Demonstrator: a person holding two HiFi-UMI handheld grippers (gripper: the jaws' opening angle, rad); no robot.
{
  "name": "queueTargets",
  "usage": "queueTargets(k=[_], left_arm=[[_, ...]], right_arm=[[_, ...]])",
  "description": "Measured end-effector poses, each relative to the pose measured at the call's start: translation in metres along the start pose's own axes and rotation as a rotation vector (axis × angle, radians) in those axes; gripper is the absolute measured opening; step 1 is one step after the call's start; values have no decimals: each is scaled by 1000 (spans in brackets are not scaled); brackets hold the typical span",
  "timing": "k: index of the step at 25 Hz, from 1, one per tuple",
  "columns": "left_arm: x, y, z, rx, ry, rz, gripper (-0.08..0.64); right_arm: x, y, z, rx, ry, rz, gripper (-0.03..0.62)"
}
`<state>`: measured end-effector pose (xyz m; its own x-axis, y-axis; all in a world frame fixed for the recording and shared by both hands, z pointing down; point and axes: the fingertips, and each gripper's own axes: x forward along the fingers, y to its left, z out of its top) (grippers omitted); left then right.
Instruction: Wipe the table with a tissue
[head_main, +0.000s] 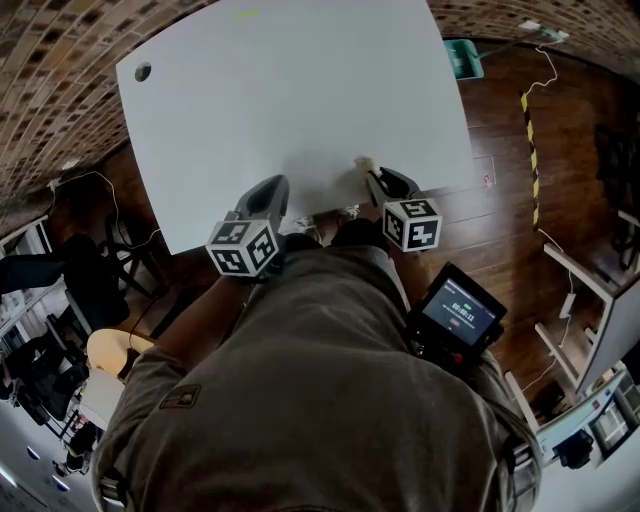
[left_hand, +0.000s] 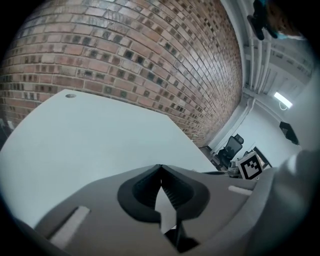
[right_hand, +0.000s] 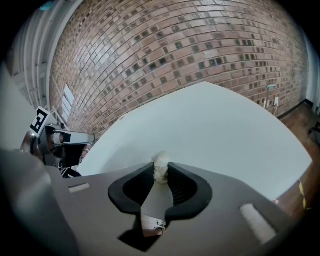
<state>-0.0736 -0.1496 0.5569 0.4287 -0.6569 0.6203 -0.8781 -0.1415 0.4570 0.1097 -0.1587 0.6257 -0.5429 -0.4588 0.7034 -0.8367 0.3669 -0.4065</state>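
Observation:
A big white table (head_main: 300, 90) lies in front of me, its near edge by my knees. My right gripper (head_main: 368, 173) hangs at that near edge, shut on a small crumpled white tissue (right_hand: 160, 166) that pokes out between its fingertips; the tissue (head_main: 362, 164) shows as a pale speck in the head view. My left gripper (head_main: 270, 190) is held just off the near edge, left of the right one, with its jaws closed tip to tip and nothing between them (left_hand: 160, 167).
A round cable hole (head_main: 143, 72) sits in the table's far left corner. A brick wall (right_hand: 175, 45) runs behind the table. Wooden floor (head_main: 510, 200) with a yellow-black strip (head_main: 530, 150) lies right; office chairs (head_main: 90, 270) and cables stand left. A device screen (head_main: 460, 310) hangs at the person's hip.

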Motion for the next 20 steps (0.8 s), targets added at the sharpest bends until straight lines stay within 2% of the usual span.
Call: queueTargets(k=[6, 12, 16, 20], left_arm=[[-28, 8, 1, -32, -43, 62, 3], [-54, 16, 2, -70, -84, 111, 2], [-62, 20, 3, -87, -96, 126, 2], [-61, 27, 1, -92, -92, 121, 3]], right_arm=[[7, 28, 8, -90, 31, 62, 97], [16, 65, 5, -186, 130, 149, 97], [18, 73, 4, -235, 175, 156, 97], [23, 71, 7, -238, 183, 141, 97]])
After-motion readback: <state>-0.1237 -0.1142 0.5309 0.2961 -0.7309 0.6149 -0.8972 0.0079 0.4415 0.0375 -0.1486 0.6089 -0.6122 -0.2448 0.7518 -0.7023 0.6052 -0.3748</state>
